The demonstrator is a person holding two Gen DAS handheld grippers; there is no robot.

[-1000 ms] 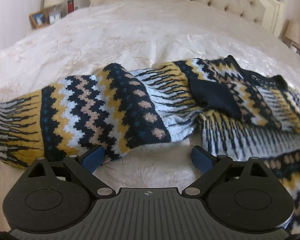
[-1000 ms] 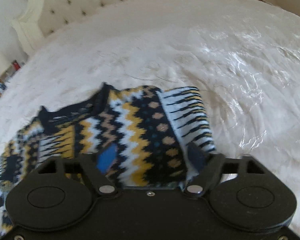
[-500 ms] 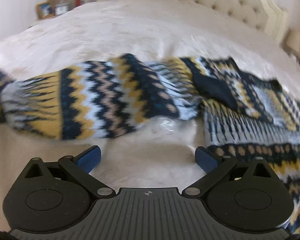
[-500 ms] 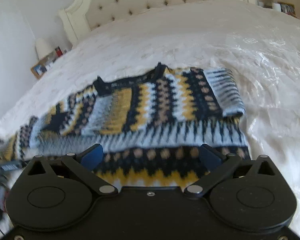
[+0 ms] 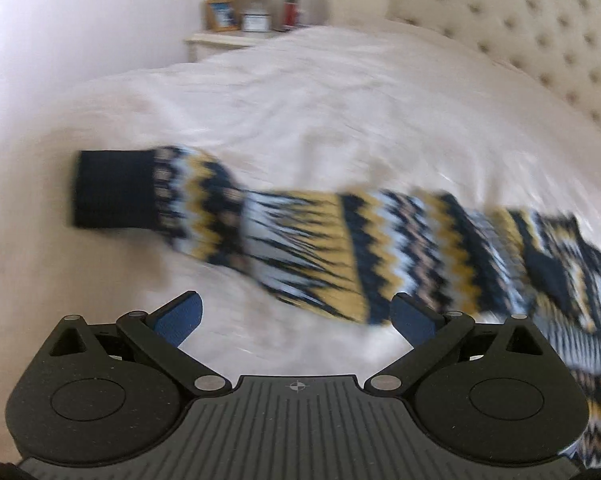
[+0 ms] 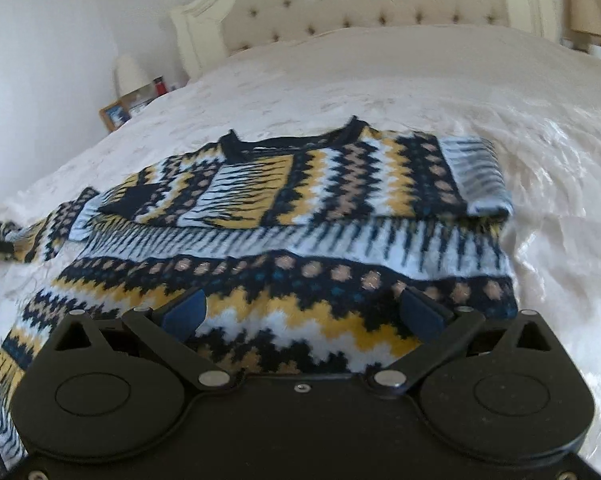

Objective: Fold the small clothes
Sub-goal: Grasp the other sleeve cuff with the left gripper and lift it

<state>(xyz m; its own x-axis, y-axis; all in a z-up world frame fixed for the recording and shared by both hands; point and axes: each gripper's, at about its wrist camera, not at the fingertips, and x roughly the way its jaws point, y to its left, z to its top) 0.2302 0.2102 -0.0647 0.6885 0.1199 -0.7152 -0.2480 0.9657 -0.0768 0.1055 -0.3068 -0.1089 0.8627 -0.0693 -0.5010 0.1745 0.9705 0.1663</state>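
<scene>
Lying on bed [image 6: 500, 92], sweater [image 6: 300, 208] showing right sleeve folded across chest; left sleeve [image 5: 260, 232] stretching out, awaiting fold. Left tool [image 5: 296, 320] and right tool [image 6: 304, 316] both hovering released, grasping nothing.

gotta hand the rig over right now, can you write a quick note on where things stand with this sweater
Left gripper: open, holding nothing, hovering near the outstretched sleeve, whose dark cuff lies flat on the bed.
Right gripper: open, holding nothing, above the lower body of the sweater.
Done: the sleeve on the right gripper's side appears folded across the chest.
Left: probably fold in the outstretched sleeve, then fold the body over.
</scene>
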